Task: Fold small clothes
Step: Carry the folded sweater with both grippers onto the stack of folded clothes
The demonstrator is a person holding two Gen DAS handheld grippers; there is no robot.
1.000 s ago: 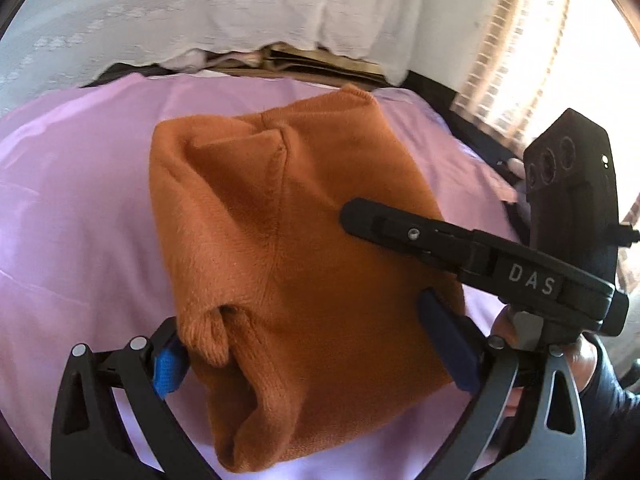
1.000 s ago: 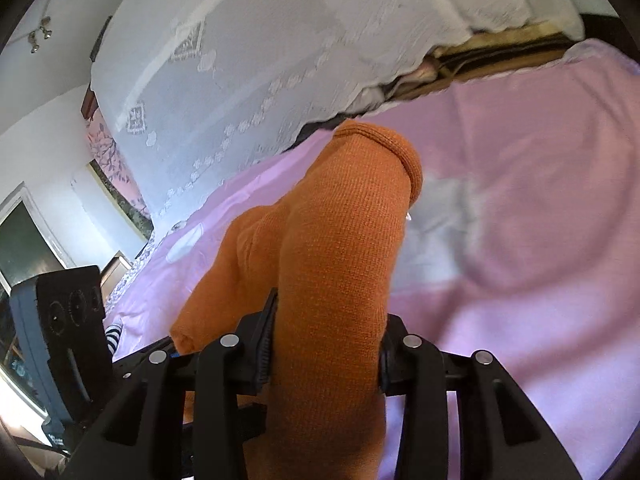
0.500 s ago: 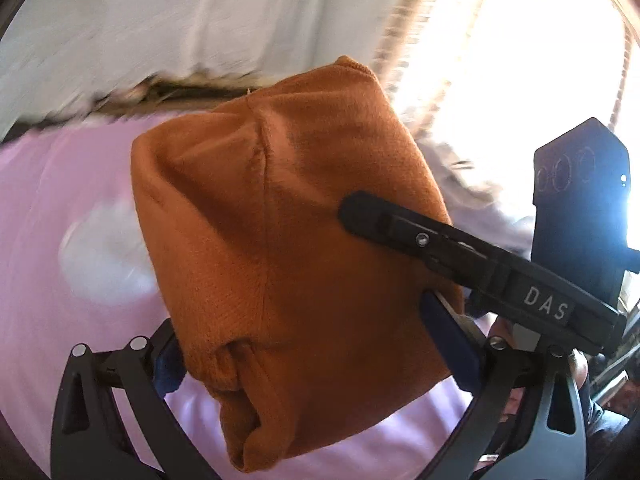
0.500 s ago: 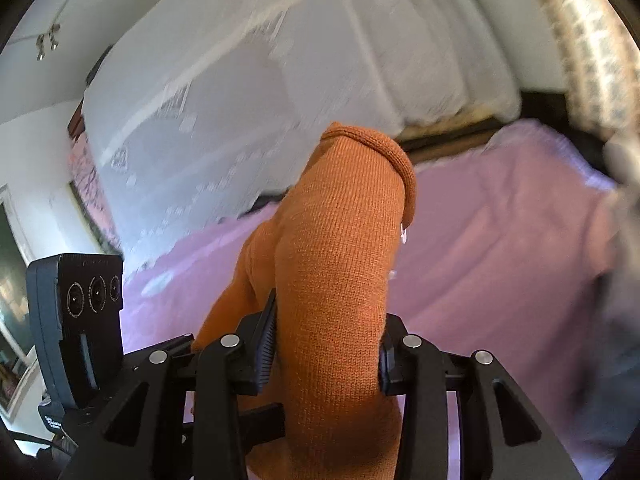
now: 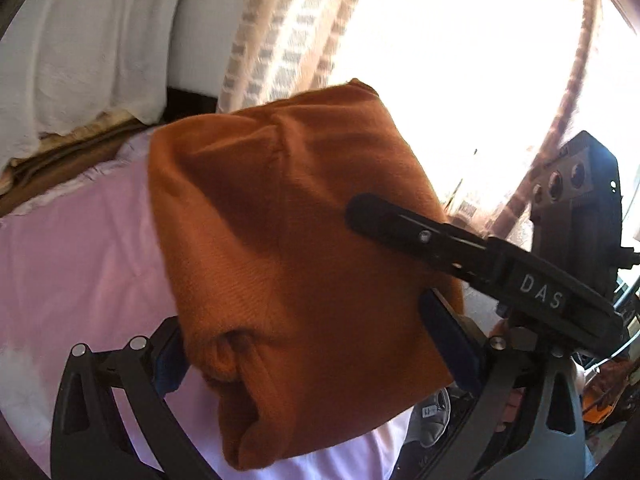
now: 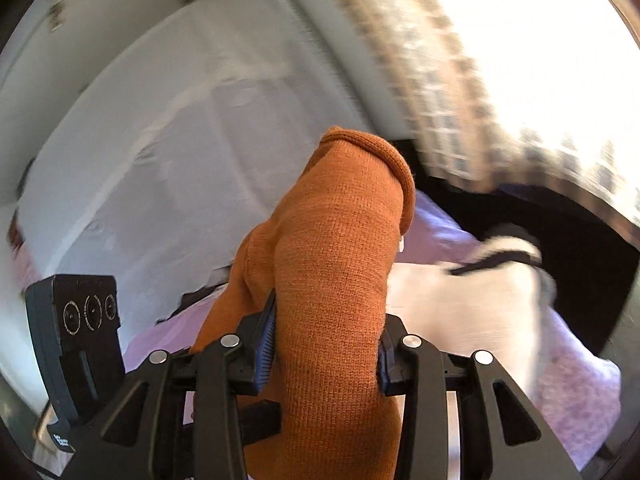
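Observation:
A folded orange knit garment [image 5: 288, 220] hangs in the air above the pink bedsheet [image 5: 80, 260]. It fills the span of my left gripper [image 5: 312, 344], and both blue pads [image 5: 448, 344] press on its sides. In the same view a black finger [image 5: 440, 236] of the right gripper lies across the garment's right part. In the right wrist view the garment [image 6: 340, 240] stands up as a thick roll, with my right gripper [image 6: 324, 348] shut on it and the pads squeezing both flanks. The left gripper's body [image 6: 76, 332] shows at the lower left.
A white lace cover [image 5: 80, 60] rises behind the bed. A patterned curtain [image 5: 280, 40] and a bright window are at the right. A white and black cloth [image 6: 500, 252] lies on the bed's far corner, with a dark gap [image 6: 580, 260] beyond the edge.
Both grippers have risen and swung to the right with the orange garment held between them. The bed has dropped lower in view, and the curtain and window now fill the background.

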